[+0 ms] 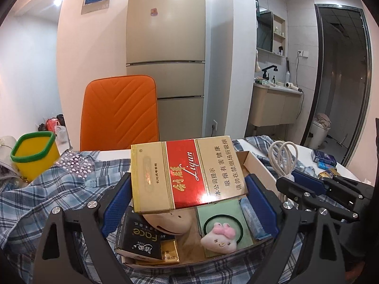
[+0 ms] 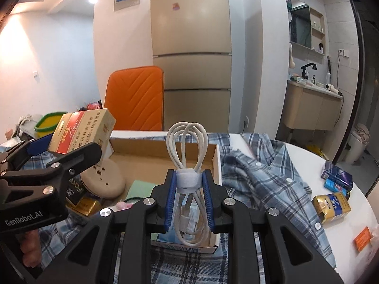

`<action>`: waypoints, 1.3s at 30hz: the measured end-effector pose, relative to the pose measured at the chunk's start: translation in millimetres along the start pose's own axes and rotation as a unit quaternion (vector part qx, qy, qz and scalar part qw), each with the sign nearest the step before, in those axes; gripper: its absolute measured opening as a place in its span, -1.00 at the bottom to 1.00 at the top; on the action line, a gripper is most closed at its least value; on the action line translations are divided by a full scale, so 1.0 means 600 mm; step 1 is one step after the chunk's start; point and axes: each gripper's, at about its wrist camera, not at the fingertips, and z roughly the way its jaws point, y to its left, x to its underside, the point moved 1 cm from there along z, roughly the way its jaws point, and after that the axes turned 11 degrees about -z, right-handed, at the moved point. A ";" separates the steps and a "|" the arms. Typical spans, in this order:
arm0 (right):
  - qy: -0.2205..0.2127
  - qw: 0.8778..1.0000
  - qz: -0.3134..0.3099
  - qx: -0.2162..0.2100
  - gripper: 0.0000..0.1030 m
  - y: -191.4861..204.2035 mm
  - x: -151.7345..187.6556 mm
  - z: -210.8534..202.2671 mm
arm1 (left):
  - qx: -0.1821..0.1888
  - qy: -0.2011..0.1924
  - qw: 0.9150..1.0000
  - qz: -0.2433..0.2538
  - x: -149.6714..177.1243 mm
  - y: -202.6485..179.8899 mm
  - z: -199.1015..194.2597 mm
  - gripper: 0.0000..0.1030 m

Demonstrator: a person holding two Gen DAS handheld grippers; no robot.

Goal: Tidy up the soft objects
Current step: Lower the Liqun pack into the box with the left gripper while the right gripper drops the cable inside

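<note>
On the white table (image 2: pixel 296 156), draped with a plaid shirt (image 2: pixel 265 165), the right hand-held gripper (image 2: pixel 189 201) pinches a coiled white cable (image 2: pixel 187 142) above the cardboard box (image 2: pixel 142 151). To its left, the left hand-held gripper (image 1: pixel 189 203) clamps a gold-and-red carton (image 1: pixel 184 172) over that box.
</note>
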 end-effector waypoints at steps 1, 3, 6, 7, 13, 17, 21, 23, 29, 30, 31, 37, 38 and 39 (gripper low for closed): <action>0.002 1.000 -0.001 -0.001 -0.55 0.001 0.001 0.002 | 0.000 0.001 1.000 -0.001 0.001 0.002 0.001 0.78; 0.004 1.000 -0.003 -0.004 -0.55 0.001 0.001 0.004 | 0.000 0.004 1.000 -0.005 0.002 0.007 0.002 0.78; 0.005 1.000 -0.003 -0.006 -0.55 -0.001 0.002 0.006 | 0.000 0.006 1.000 -0.007 0.002 0.010 0.003 0.78; 0.006 1.000 -0.002 -0.007 -0.55 -0.001 0.002 0.006 | -0.001 0.006 1.000 -0.007 0.001 0.009 0.005 0.78; 0.019 1.000 -0.005 -0.020 -0.54 0.005 0.002 0.015 | 0.000 0.007 1.000 -0.006 0.000 0.008 0.006 0.78; 0.042 0.999 -0.003 -0.021 -0.38 0.006 0.007 0.030 | 0.006 0.011 1.000 -0.013 0.000 0.012 0.008 0.80; 0.030 0.999 0.008 -0.011 0.29 -0.003 0.007 0.023 | 0.007 0.011 1.000 -0.013 0.001 0.013 0.008 0.94; 0.026 1.000 0.012 -0.008 0.29 -0.008 0.008 0.020 | 0.007 0.006 1.000 -0.010 0.002 0.012 0.004 0.97; 0.029 0.999 0.015 -0.005 0.29 -0.012 0.008 0.020 | 0.011 0.002 1.000 -0.018 0.001 0.016 0.001 0.98; 0.027 1.000 0.014 -0.004 0.29 -0.012 0.008 0.019 | 0.011 0.002 1.000 -0.020 0.001 0.017 0.001 0.98; 0.026 1.000 0.013 -0.004 0.29 -0.011 0.007 0.018 | 0.011 0.001 1.000 -0.020 0.001 0.017 0.000 0.98; 0.019 1.000 0.014 0.000 0.29 -0.011 0.005 0.010 | 0.008 -0.009 1.000 -0.015 -0.001 0.014 -0.009 0.98; 0.016 1.000 0.014 0.000 0.29 -0.012 0.003 0.008 | 0.008 -0.011 1.000 -0.014 -0.001 0.014 -0.012 0.98; 0.012 1.000 0.014 0.000 0.29 -0.012 0.002 0.005 | 0.008 -0.014 1.000 -0.014 -0.001 0.012 -0.015 0.98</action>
